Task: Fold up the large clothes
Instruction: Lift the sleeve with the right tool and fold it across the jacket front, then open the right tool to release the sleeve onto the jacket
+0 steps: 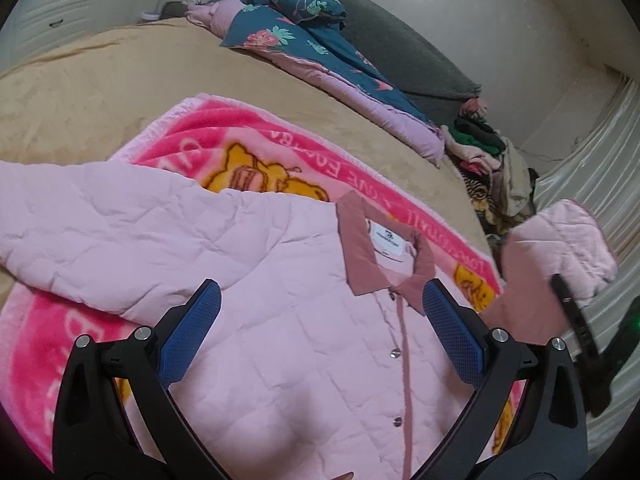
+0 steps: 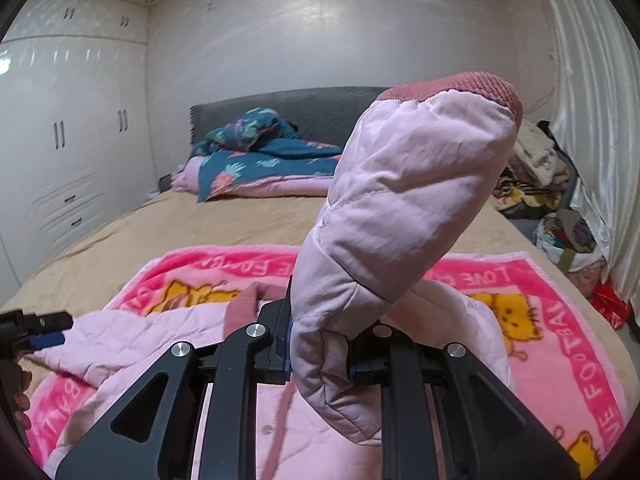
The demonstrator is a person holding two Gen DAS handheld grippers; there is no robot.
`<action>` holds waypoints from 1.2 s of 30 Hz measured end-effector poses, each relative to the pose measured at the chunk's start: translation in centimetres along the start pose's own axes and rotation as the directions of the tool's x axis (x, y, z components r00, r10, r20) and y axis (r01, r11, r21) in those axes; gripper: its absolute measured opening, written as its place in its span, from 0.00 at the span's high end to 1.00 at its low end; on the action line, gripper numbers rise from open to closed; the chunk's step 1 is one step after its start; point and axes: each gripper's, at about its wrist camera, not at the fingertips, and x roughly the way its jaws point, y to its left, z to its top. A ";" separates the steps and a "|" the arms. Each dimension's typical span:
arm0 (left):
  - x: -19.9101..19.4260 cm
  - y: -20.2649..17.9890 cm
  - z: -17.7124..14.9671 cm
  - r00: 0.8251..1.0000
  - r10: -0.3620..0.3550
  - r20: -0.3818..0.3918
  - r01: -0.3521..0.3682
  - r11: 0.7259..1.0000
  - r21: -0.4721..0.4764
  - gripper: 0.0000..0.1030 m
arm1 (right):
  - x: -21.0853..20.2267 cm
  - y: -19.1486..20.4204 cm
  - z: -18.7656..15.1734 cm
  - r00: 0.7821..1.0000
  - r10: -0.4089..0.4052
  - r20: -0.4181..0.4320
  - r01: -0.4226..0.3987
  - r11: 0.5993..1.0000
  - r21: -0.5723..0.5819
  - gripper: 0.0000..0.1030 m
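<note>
A: Jacket (image 1: 256, 280) first. Where is the pink quilted jacket?

B: It lies flat, front up, on the pink cartoon blanket (image 1: 224, 140) on the bed (image 1: 80, 92). The snaps are closed and the collar (image 1: 360, 248) points to the headboard.

A: How much folding is done?

B: Not much, I think. 1 sleeve (image 1: 88, 216) lies spread out to the side. The other sleeve (image 2: 400, 208) is up in the air. The body is not folded at all.

A: Who holds the raised sleeve?

B: The right gripper (image 2: 320, 344) is clamped on it, and the cuff (image 2: 472, 84) sticks up.

A: And the left gripper (image 1: 320, 312)?

B: Its blue pads (image 1: 192, 328) are spread wide above the chest. It holds nothing.

A: What does each camera see that the other misses?

B: The left one shows the neck label and the flat sleeve. The right one shows the squeeze on the sleeve, the white wardrobe (image 2: 72, 140), and the curtain (image 2: 592, 120).
</note>
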 end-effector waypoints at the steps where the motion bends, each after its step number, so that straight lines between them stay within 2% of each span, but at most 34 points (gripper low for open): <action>1: 0.0 0.0 0.0 1.000 -0.012 0.000 0.012 1.000 0.000 0.08 | 0.5 0.8 -0.1 1.000 0.009 -0.005 -0.009 1.000 -0.009 0.83; 7: 0.2 0.1 -0.1 0.994 -0.107 -0.008 0.106 0.994 -0.034 0.08 | 2.2 4.2 -1.5 0.998 0.050 -0.038 -0.053 0.996 -0.076 0.83; 14: 1.4 0.9 -0.6 0.988 -0.152 -0.035 0.148 0.984 -0.096 0.08 | 4.5 7.2 -4.8 0.989 0.091 -0.120 -0.105 0.988 -0.112 0.83; 18: 2.1 1.6 -0.8 0.979 -0.199 -0.039 0.192 0.972 -0.138 0.08 | 6.2 9.2 -7.3 0.975 0.116 -0.190 -0.142 0.981 -0.131 0.81; 21: 2.9 2.0 -1.3 0.966 -0.255 -0.051 0.242 0.954 -0.178 0.08 | 7.5 10.6 -9.4 0.954 0.148 -0.261 -0.186 0.974 -0.129 0.77; 24: 4.1 2.1 -1.9 0.951 -0.300 -0.074 0.278 0.935 -0.218 0.08 | 8.2 11.7 -11.1 0.929 0.189 -0.319 -0.233 0.967 -0.104 0.70; 26: 5.0 2.2 -2.3 0.945 -0.313 -0.099 0.284 0.930 -0.233 0.08 | 8.5 12.9 -12.1 0.906 0.207 -0.370 -0.270 0.954 -0.128 0.53; 30: 6.7 2.8 -3.4 0.947 -0.289 -0.140 0.245 0.931 -0.271 0.08 | 8.1 13.8 -13.1 0.866 0.237 -0.439 -0.319 0.940 -0.121 0.30; 31: 7.0 3.0 -3.7 0.947 -0.285 -0.148 0.236 0.931 -0.278 0.08 | 7.6 13.5 -13.2 0.856 0.260 -0.447 -0.337 0.936 -0.102 0.21; 34: 8.4 3.5 -4.7 0.948 -0.244 -0.206 0.181 0.942 -0.284 0.08 | 5.8 11.5 -12.8 0.842 0.324 -0.432 -0.366 0.930 -0.016 0.18; 36: 9.0 3.7 -5.1 0.952 -0.210 -0.224 0.146 0.951 -0.272 0.08 | 4.7 9.5 -12.4 0.841 0.349 -0.414 -0.364 0.930 0.044 0.18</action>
